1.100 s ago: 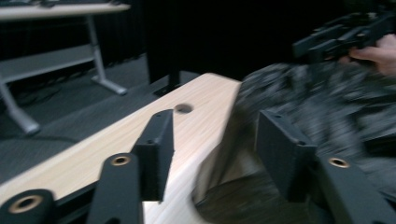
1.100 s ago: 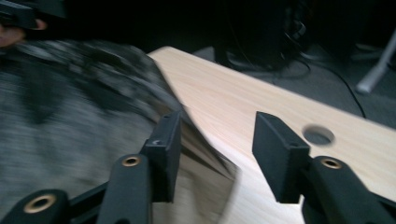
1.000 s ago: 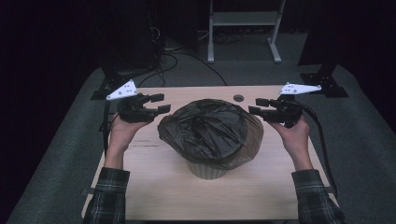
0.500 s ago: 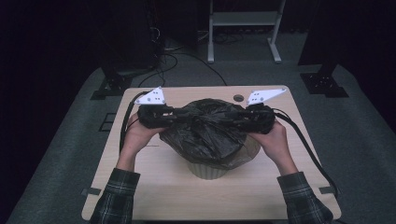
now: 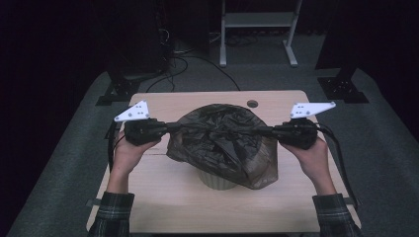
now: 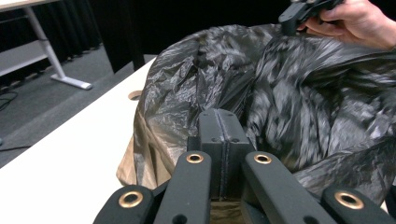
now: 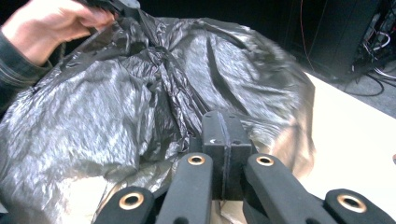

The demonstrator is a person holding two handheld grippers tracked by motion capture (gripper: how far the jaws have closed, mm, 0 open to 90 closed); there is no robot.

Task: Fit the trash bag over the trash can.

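One pale wood bench (image 5: 163, 202) carries everything, with a small round hole (image 5: 252, 103) near its far edge. At bench centre sits a black plastic bag (image 5: 222, 140), crumpled and draped over a pale container (image 5: 217, 181) whose lower wall shows at the near side. The bag's film is pulled out sideways into a taut strip toward each claw.

Left claw (image 5: 170, 127) at the bag's left side, jaws pressed together after closing just now, pinching the bag's left edge; in the left gripper view the left claw (image 6: 223, 140) has its pads flat against each other with black film right at the tips.

Right claw (image 5: 267, 131) at the bag's right side, jaws likewise just closed tight, clamped on the bag's right edge; the right gripper view shows the right claw (image 7: 225, 140) with pads meeting and film bunched at them.

Both claws level, well apart, bag between them. Each claw carries a grey three-cornered plate on top.
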